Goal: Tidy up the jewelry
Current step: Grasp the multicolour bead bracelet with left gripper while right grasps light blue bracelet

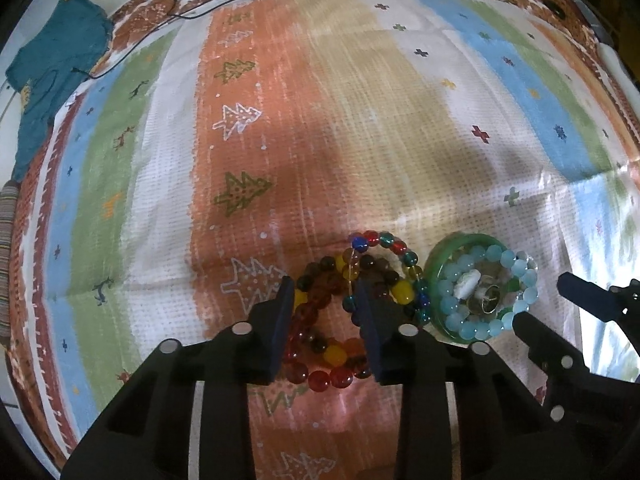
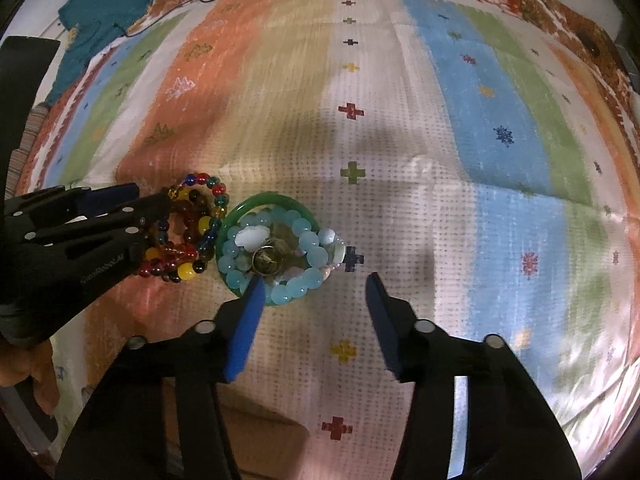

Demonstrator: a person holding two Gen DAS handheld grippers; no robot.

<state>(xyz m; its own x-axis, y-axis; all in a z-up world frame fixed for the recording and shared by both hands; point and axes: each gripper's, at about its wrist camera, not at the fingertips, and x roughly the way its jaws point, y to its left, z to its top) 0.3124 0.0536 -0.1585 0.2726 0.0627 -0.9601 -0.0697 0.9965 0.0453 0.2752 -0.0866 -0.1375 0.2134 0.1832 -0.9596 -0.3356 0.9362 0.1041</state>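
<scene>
A pile of multicoloured bead bracelets [image 1: 340,344] lies on the striped cloth. My left gripper [image 1: 322,292] is open, its fingers straddling the red and amber bracelet, low over the pile. To the right lies a green bangle [image 1: 436,256] ringing a light-blue bead bracelet [image 1: 508,264], a white piece and metal rings [image 1: 486,298]. In the right wrist view the bangle [image 2: 272,202] and blue beads [image 2: 304,226] sit just ahead of my open right gripper [image 2: 316,280], whose left finger [image 2: 250,312] overlaps the bangle's near rim. The bead pile [image 2: 192,236] is at left under the left gripper [image 2: 132,204].
A striped, patterned cloth [image 1: 320,120] covers the surface. A teal garment [image 1: 56,64] and a thin black cable [image 1: 192,8] lie at the far left edge. A hand [image 2: 24,364] holds the left gripper at lower left.
</scene>
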